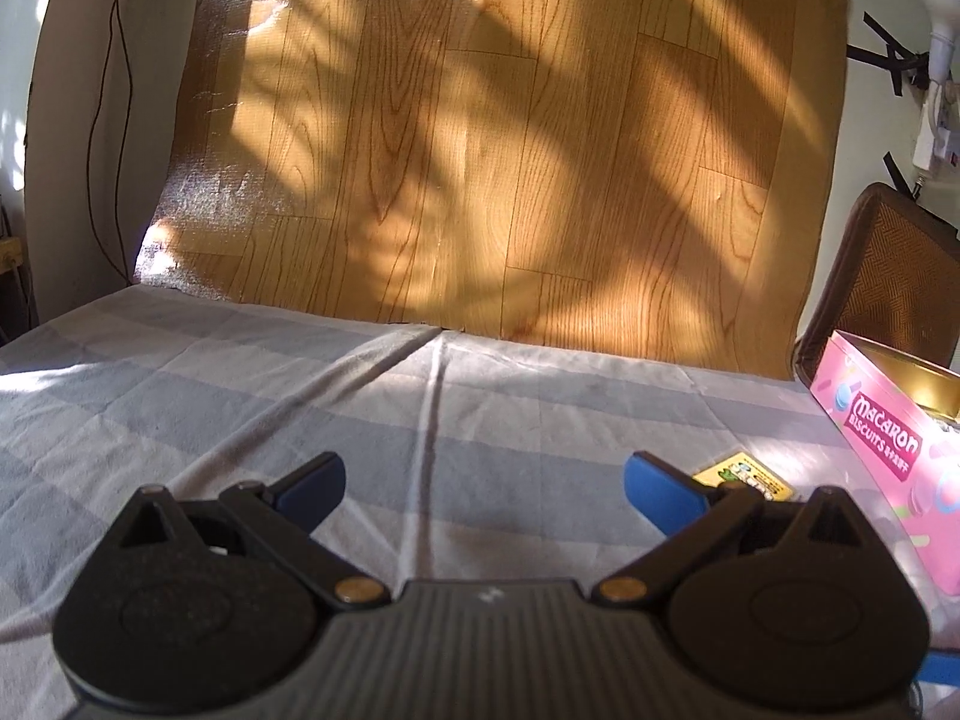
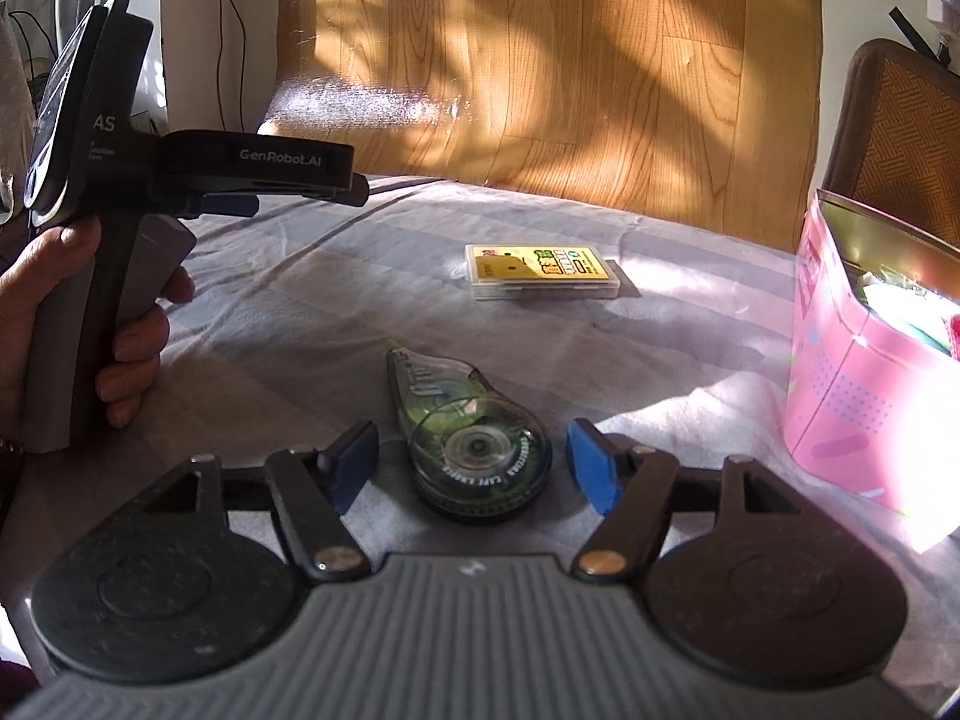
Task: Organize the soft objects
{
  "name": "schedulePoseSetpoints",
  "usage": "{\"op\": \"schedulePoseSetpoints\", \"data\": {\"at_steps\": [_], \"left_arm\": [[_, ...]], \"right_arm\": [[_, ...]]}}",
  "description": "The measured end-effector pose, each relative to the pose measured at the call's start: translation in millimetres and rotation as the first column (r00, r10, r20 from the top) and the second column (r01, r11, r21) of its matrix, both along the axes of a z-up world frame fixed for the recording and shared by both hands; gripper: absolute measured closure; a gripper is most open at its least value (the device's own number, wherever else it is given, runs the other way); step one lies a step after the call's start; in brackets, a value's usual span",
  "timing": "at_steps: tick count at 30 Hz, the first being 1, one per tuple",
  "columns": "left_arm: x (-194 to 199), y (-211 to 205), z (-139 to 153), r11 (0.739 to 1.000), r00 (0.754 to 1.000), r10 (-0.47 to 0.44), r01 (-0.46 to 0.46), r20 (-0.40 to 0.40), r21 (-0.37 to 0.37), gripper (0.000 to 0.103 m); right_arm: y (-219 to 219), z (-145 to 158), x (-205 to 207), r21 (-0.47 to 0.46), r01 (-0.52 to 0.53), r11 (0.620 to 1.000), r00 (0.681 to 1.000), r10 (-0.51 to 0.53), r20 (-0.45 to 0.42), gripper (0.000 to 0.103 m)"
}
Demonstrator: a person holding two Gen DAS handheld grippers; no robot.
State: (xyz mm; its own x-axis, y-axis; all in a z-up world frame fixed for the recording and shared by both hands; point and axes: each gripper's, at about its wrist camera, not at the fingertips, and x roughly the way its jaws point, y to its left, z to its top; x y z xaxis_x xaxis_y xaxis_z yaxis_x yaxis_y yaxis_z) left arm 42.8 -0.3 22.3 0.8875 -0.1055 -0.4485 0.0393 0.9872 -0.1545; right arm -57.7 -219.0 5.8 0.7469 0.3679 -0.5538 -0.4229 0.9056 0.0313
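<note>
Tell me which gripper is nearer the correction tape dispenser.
Right. The right gripper has its open jaws on either side of the correction tape dispenser, not touching it. The left gripper is held up off to the left, apart from it, also open.

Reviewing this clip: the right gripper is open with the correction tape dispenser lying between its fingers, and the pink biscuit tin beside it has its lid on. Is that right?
Not quite. The pink biscuit tin is open, with no lid on it; the right wrist view shows its gold inner wall and contents inside. The rest holds: the right gripper is open with the correction tape dispenser between its fingers.
</note>
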Motion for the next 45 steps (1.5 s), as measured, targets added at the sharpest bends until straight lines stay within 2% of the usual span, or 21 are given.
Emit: {"op": "schedulePoseSetpoints", "data": {"at_steps": [4, 6, 7, 9, 11, 13, 16, 21, 22, 23, 24, 25, 26, 27, 29, 31, 33, 35, 39, 42, 45], "left_arm": [[0.2, -1.6, 0.1, 1.0, 1.0, -0.016, 0.016, 0.012, 0.002, 0.0], [-0.6, -1.1, 0.6, 0.999, 0.999, -0.037, 0.037, 0.005, -0.008, 0.0], [-0.9, -0.8, 0.8, 0.998, 0.998, -0.057, 0.057, -0.004, -0.018, 0.0], [-3.7, -1.9, 1.5, 0.992, 0.992, -0.116, 0.114, -0.04, -0.051, 0.001], [-11.9, -3.4, 4.7, 0.975, 0.977, -0.198, 0.188, -0.079, -0.117, 0.001], [-21.6, -5.2, 7.3, 0.945, 0.951, -0.286, 0.26, -0.115, -0.199, 0.001], [-34.2, -16.8, 9.7, 0.898, 0.895, -0.4, 0.34, -0.197, -0.278, 0.004], [-38.5, -34.1, 3.5, 0.838, 0.81, -0.498, 0.358, -0.309, -0.412, 0.013], [-37.5, -39.2, -1.0, 0.821, 0.786, -0.522, 0.358, -0.33, -0.445, 0.019], [-36.0, -45.2, -6.1, 0.805, 0.762, -0.546, 0.363, -0.348, -0.469, 0.028], [-36.6, -51.3, -8.9, 0.801, 0.761, -0.552, 0.369, -0.341, -0.472, 0.027], [-37.3, -56.7, -8.9, 0.81, 0.767, -0.544, 0.375, -0.341, -0.451, 0.028], [-38.2, -63.3, -6.4, 0.814, 0.766, -0.545, 0.387, -0.34, -0.432, 0.034], [-37.0, -68.5, -6.7, 0.805, 0.752, -0.561, 0.396, -0.346, -0.442, 0.043], [-33.3, -76.3, -7.2, 0.778, 0.726, -0.592, 0.4, -0.35, -0.485, 0.052], [-32.5, -87.7, -0.6, 0.755, 0.71, -0.621, 0.43, -0.332, -0.495, 0.052], [-33.2, -102.0, 13.8, 0.746, 0.708, -0.639, 0.475, -0.3, -0.466, 0.052], [-31.2, -118.8, 33.6, 0.726, 0.7, -0.665, 0.526, -0.259, -0.442, 0.052], [-17.4, -164.4, 67.3, 0.673, 0.662, -0.726, 0.628, -0.186, -0.392, 0.052], [0.2, -207.4, 76.6, 0.644, 0.625, -0.758, 0.672, -0.185, -0.366, 0.051], [17.2, -245.1, 75.5, 0.627, 0.599, -0.775, 0.694, -0.199, -0.353, 0.051]], "right_arm": [[1.3, 0.6, -2.3, -0.013, 0.013, 1.0, 1.0, -0.013, 0.007, 0.032], [0.6, 1.6, -6.3, -0.004, 0.023, 1.0, 1.0, -0.023, 0.004, 0.039], [0.4, 2.3, -9.7, 0.001, 0.037, 0.999, 0.999, -0.037, 0.005, 0.049], [2.7, 2.2, -17.0, 0.0, 0.075, 0.997, 0.997, -0.075, 0.005, 0.049], [-1.6, 2.5, -21.5, 0.029, 0.111, 0.993, 0.994, -0.111, -0.006, 0.049], [-7.4, 2.5, -24.1, 0.049, 0.138, 0.989, 0.99, -0.137, -0.011, 0.048], [-13.5, 2.9, -24.7, 0.08, 0.134, 0.988, 0.991, -0.133, -0.024, 0.046], [-10.6, 2.3, -27.4, 0.08, 0.117, 0.99, 0.993, -0.116, -0.019, 0.043], [-11.2, 2.2, -28.2, 0.08, 0.121, 0.989, 0.993, -0.12, -0.014, 0.05], [-12.9, 2.0, -28.2, 0.092, 0.114, 0.989, 0.993, -0.113, -0.016, 0.051], [-15.1, 2.1, -29.0, 0.109, 0.11, 0.988, 0.994, -0.109, -0.017, 0.051], [-16.7, 2.3, -29.4, 0.12, 0.113, 0.986, 0.994, -0.112, -0.019, 0.051], [-18.5, 2.7, -31.0, 0.132, 0.12, 0.984, 0.993, -0.119, -0.016, 0.051], [-20.3, 3.5, -32.7, 0.141, 0.129, 0.982, 0.992, -0.129, -0.007, 0.051], [-25.0, 6.2, -37.5, 0.166, 0.137, 0.976, 0.989, -0.143, 0.022, 0.051], [-30.2, 11.5, -43.6, 0.178, 0.15, 0.973, 0.984, -0.164, 0.067, 0.051], [-35.7, 20.4, -48.2, 0.167, 0.172, 0.971, 0.972, -0.195, 0.129, 0.051], [-47.2, 32.7, -48.9, 0.172, 0.203, 0.964, 0.954, -0.234, 0.186, 0.051], [-80.9, 52.9, -38.5, 0.18, 0.277, 0.944, 0.911, -0.318, 0.264, 0.051], [-109.0, 58.5, -19.4, 0.175, 0.344, 0.922, 0.883, -0.382, 0.273, 0.051], [-135.6, 57.3, -0.5, 0.169, 0.403, 0.899, 0.861, -0.435, 0.263, 0.051]]}}
